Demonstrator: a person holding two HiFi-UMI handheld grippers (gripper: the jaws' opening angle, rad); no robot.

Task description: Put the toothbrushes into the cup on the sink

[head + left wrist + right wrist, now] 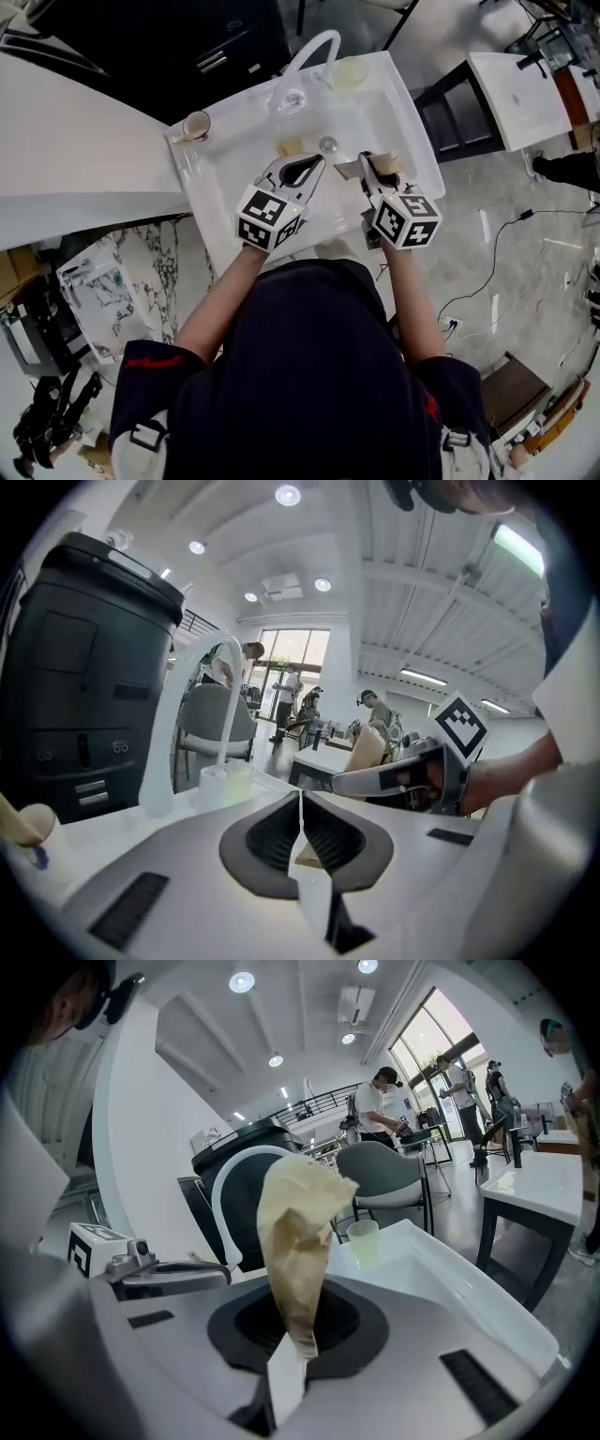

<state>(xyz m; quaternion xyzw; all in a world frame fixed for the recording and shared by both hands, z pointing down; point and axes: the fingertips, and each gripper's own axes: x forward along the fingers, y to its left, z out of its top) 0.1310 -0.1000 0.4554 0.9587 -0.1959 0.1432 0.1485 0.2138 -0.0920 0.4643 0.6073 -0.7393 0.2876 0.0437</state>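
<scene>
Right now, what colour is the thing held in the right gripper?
Tan packet; shows best in right gripper view.

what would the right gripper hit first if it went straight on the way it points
Probably the sink's far wall, between faucet and cup, with the tan paper it grips touching first; depth is unclear.
</scene>
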